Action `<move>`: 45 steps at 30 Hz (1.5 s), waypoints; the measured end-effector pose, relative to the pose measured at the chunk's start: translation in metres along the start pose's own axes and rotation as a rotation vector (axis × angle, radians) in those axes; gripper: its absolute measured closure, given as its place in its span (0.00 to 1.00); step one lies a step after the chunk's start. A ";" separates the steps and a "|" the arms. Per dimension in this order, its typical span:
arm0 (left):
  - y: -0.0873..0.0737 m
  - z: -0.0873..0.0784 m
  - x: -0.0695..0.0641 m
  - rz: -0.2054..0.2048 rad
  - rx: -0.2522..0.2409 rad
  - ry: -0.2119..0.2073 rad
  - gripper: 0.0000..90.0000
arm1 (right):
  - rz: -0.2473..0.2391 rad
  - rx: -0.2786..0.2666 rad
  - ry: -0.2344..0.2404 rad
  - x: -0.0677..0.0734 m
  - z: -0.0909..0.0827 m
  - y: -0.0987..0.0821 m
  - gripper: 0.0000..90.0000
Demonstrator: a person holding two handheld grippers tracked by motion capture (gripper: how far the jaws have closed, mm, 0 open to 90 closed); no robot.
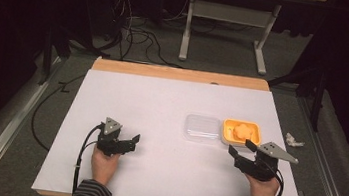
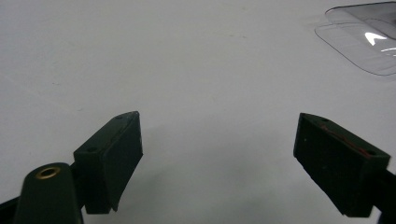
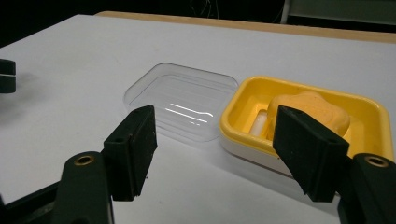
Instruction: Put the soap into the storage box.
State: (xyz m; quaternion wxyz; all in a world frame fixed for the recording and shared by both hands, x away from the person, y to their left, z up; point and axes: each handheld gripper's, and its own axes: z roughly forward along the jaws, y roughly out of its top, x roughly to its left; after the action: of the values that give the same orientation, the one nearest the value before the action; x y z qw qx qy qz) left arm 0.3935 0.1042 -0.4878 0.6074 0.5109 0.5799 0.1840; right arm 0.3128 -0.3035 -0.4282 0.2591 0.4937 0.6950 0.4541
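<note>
A yellow soap dish (image 1: 255, 129) (image 3: 364, 108) sits on the white table right of centre, with an orange soap bar (image 1: 242, 131) (image 3: 317, 109) lying in it. Its clear plastic lid (image 1: 202, 127) (image 3: 180, 100) (image 2: 362, 39) lies flat on the table, touching the dish's left side. My right gripper (image 1: 240, 150) (image 3: 219, 154) is open, just in front of the dish and lid, with nothing between its jaws. Well to the left of the lid, my left gripper (image 1: 135, 141) (image 2: 217, 161) is open over bare table, jaws pointing right toward the lid.
A crumpled white scrap (image 1: 293, 140) lies off the table's right edge. The table (image 1: 152, 100) has a wooden strip along its far edge. Cables and a white stand's legs (image 1: 186, 39) are on the floor beyond. Grey floor flanks both sides.
</note>
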 end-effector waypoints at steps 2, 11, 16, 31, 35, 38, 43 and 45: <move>0.000 0.000 0.000 -0.001 -0.001 0.002 0.18 | -0.001 0.004 0.002 0.002 0.001 -0.001 0.34; 0.000 0.000 0.000 0.000 -0.002 0.003 0.18 | -0.007 0.032 0.006 0.008 0.007 -0.010 0.35; 0.000 0.000 0.000 0.000 -0.001 0.003 0.18 | -0.019 0.045 0.009 0.011 0.010 -0.015 0.35; 0.000 0.000 0.000 -0.003 -0.002 0.003 0.18 | -0.054 0.098 -0.010 0.020 0.024 -0.024 0.35; 0.000 0.000 0.000 -0.002 -0.002 0.002 0.18 | -0.066 0.115 -0.019 0.021 0.028 -0.027 0.35; 0.000 0.000 0.000 -0.001 -0.002 0.004 0.18 | -0.070 0.129 -0.022 0.022 0.031 -0.029 0.36; 0.000 0.000 0.000 0.005 -0.001 0.008 0.18 | -0.081 0.135 -0.026 0.023 0.033 -0.032 0.35; 0.000 0.000 0.000 -0.001 -0.002 0.004 0.18 | -0.086 0.135 -0.031 0.023 0.034 -0.033 0.36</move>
State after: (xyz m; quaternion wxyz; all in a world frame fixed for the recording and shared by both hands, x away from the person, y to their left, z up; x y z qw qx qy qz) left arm 0.3936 0.1039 -0.4878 0.6066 0.5098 0.5812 0.1854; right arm 0.3166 -0.2726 -0.4706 0.2553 0.4867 0.7404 0.3870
